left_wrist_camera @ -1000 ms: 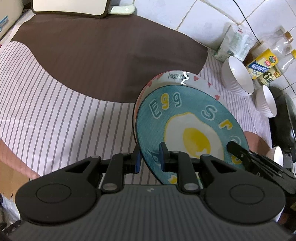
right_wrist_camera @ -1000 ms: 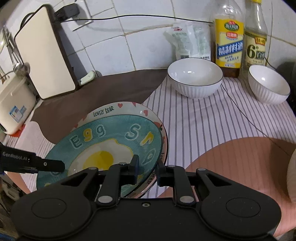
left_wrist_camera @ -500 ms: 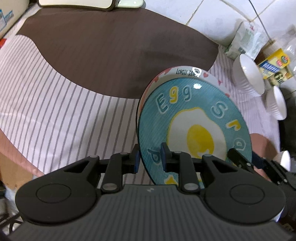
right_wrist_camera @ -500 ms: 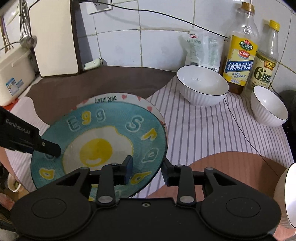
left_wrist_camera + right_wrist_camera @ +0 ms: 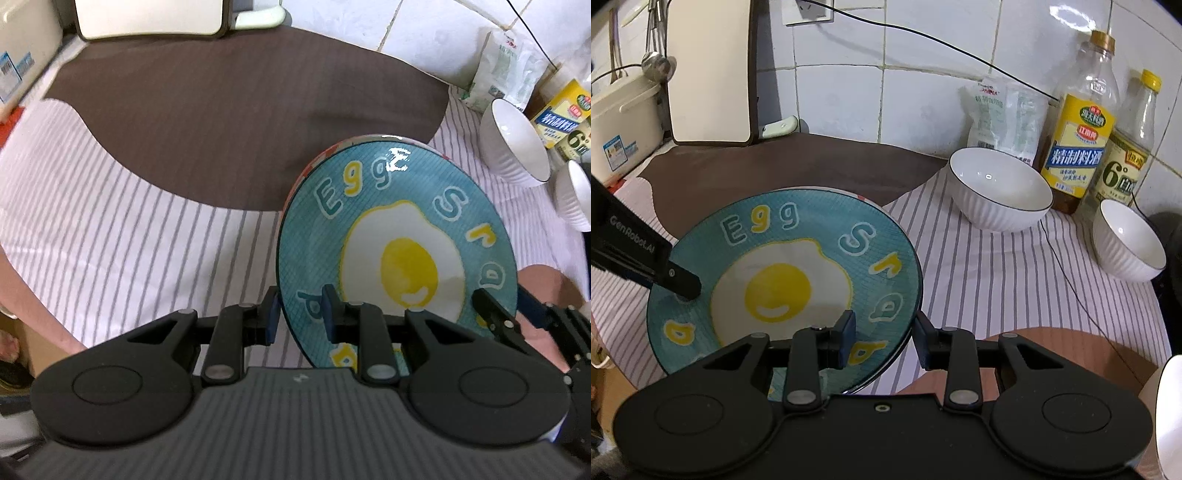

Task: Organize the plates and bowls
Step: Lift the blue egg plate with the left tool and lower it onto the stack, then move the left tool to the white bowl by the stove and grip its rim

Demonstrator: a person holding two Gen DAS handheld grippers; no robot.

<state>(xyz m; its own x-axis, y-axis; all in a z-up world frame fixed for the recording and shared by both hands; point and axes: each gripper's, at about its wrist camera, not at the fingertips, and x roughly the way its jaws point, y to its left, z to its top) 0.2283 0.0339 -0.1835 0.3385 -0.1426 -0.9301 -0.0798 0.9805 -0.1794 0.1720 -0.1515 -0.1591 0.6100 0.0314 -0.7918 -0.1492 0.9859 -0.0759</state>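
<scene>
Both pairs of jaws straddle the rim of the blue egg plate [image 5: 783, 280]; our left gripper [image 5: 299, 317] stands narrow with its pads pinching that rim, while our right gripper [image 5: 882, 339] has its jaws parted wider, one pad over the plate's face and the other outside the edge with a clear gap, so we judge it is not clamping.

We hold the plate over the striped cloth [image 5: 129, 236], tilted up on its left side, directly above a second plate [image 5: 384, 137] with a red-and-white rim that peeks out behind it; whether the two plates touch we cannot tell.

As we read it, the plates are nearly stacked but not yet released; the bowls are untouched, the large white bowl [image 5: 1001, 192] and the small white bowl [image 5: 1126, 240] standing apart near the bottles [image 5: 1082, 140] by the tiled wall, so nesting them is left.

Most of the lower plate is hidden; a white rounded object [image 5: 1171, 413] at the right edge is cut off and may be another bowl; the dark thing beyond the small bowl is too cropped to name.
</scene>
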